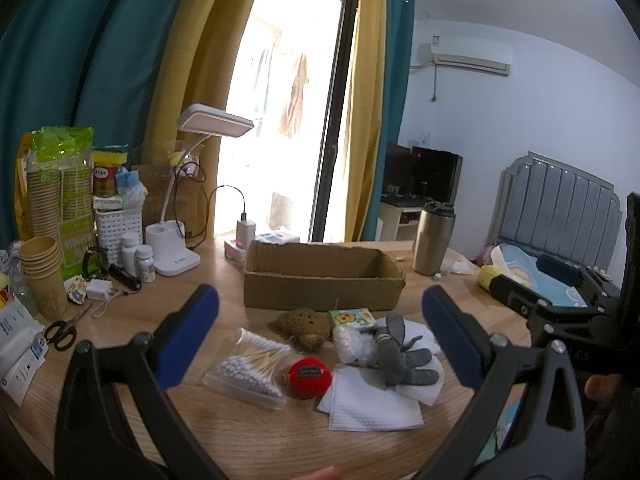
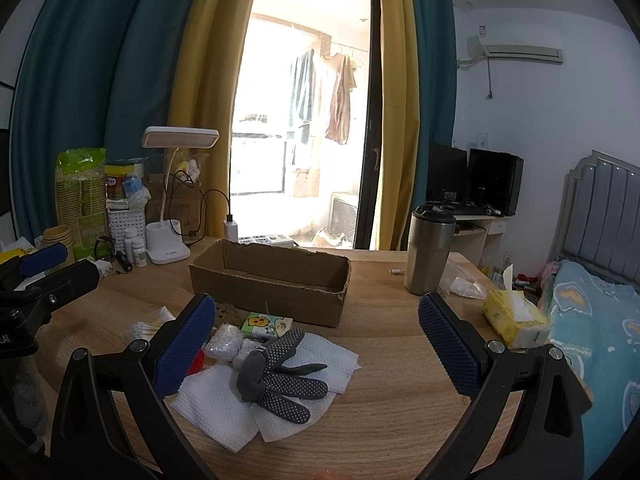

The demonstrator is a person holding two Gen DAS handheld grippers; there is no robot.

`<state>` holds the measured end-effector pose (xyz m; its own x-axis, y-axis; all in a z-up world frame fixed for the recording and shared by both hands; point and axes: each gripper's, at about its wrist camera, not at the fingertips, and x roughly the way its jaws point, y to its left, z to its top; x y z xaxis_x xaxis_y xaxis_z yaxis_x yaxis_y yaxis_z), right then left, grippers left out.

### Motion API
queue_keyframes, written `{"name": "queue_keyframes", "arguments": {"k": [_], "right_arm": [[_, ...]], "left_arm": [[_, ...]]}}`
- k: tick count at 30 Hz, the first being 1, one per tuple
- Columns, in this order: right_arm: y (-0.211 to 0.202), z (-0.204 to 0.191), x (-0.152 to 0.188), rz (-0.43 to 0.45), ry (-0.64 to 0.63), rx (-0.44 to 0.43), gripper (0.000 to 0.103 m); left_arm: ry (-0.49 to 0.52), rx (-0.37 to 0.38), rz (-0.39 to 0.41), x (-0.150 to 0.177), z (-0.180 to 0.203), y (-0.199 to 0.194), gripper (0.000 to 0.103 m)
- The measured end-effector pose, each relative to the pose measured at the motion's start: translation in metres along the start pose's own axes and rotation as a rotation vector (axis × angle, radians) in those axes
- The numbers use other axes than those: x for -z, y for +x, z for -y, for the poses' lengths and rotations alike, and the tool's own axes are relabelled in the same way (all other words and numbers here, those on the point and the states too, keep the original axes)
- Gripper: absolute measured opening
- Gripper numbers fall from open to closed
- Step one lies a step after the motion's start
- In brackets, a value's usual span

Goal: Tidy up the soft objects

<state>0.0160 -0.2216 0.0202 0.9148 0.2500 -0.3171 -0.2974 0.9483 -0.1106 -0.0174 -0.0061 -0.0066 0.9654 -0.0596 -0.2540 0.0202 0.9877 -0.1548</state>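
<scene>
An open cardboard box (image 1: 320, 280) stands mid-table; it also shows in the right wrist view (image 2: 268, 284). In front of it lie a brown plush (image 1: 306, 326), a red soft ball (image 1: 310, 374), a grey dotted glove (image 1: 400, 356) (image 2: 280, 372) on white paper towels (image 1: 372, 404) (image 2: 216, 404), a small tissue pack (image 1: 350, 317) (image 2: 266, 325), a bubble-wrap bundle (image 1: 354, 344) (image 2: 228, 344) and a bag of cotton swabs (image 1: 252, 368). My left gripper (image 1: 320, 336) is open and empty above these items. My right gripper (image 2: 316, 340) is open and empty over the glove.
A desk lamp (image 1: 176, 248), paper cups (image 1: 42, 272), pill bottles (image 1: 138, 256), scissors (image 1: 60, 332) and a charger (image 1: 245, 232) crowd the left. A steel tumbler (image 2: 430, 252) and a yellow tissue pack (image 2: 512, 316) stand right. A bed (image 2: 592, 320) lies beyond the table's right edge.
</scene>
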Motion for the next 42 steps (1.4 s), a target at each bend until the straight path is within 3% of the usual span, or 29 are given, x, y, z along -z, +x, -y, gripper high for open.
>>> {"name": "queue_keyframes", "arguments": {"k": [16,22,27,32,37,42], "right_arm": [[0.018,-0.001,0.005,-0.032,-0.004,-0.006,0.103],[0.045,-0.001,0.015,-0.086,-0.006,-0.028,0.103],[0.066,-0.004,0.023,-0.132,-0.01,-0.049,0.103],[0.087,-0.011,0.035,-0.196,-0.013,-0.088,0.103],[0.103,-0.015,0.044,-0.248,-0.006,-0.108,0.103],[0.114,-0.019,0.049,-0.301,-0.003,-0.139,0.103]], "left_arm": [[-0.004,-0.038,-0.034,0.0,-0.011,0.013,0.102],[-0.012,-0.103,-0.105,0.008,-0.033,0.037,0.102],[-0.021,-0.135,-0.216,0.021,-0.053,0.069,0.102],[-0.006,-0.151,-0.313,0.035,-0.065,0.099,0.102],[-0.005,-0.15,-0.327,0.038,-0.067,0.11,0.102],[0.026,-0.146,-0.404,0.045,-0.068,0.13,0.102]]}}
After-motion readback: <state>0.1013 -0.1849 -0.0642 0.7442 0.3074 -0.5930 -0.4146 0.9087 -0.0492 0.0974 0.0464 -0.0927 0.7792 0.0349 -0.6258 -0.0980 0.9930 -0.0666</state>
